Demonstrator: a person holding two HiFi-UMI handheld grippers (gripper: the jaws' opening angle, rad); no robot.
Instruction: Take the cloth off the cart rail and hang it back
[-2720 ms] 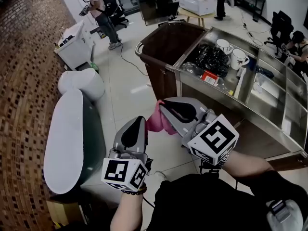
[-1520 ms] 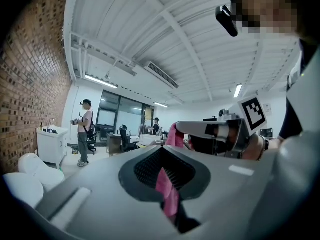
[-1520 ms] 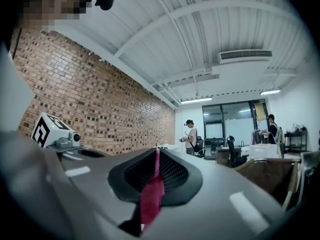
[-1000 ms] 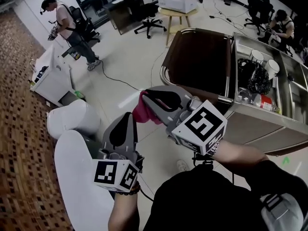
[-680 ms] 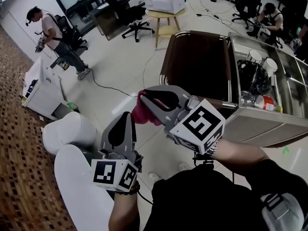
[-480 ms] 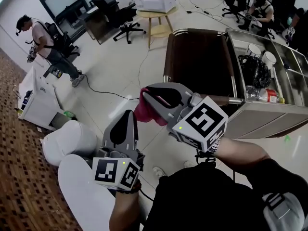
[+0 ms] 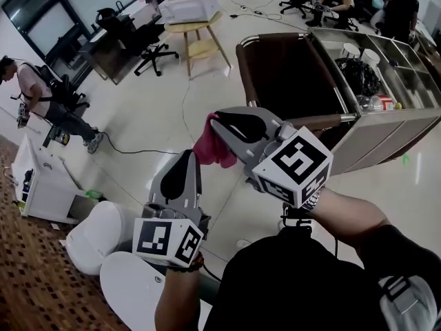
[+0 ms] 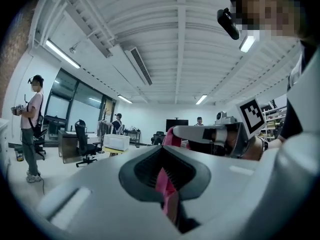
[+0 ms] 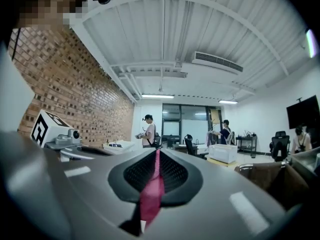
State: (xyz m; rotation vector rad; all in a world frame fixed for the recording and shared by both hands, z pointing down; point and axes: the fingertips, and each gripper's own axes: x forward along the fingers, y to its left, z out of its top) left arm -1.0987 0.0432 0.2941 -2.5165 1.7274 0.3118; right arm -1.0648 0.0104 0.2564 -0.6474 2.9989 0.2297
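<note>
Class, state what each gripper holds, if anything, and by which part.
Left gripper and right gripper both hold the pink cloth, each shut on a thin fold of it.

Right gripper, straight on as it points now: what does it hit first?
Nothing close: beyond the pink cloth in the right gripper, open floor, then probably the office chair; depth is unclear.

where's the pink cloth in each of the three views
Head view: centre, the cloth bunched at the right gripper's tip.
Left gripper view: low centre, pinched between the fingers.
Right gripper view: low centre, pinched likewise.
Shared landmark: white box on the stool.
</note>
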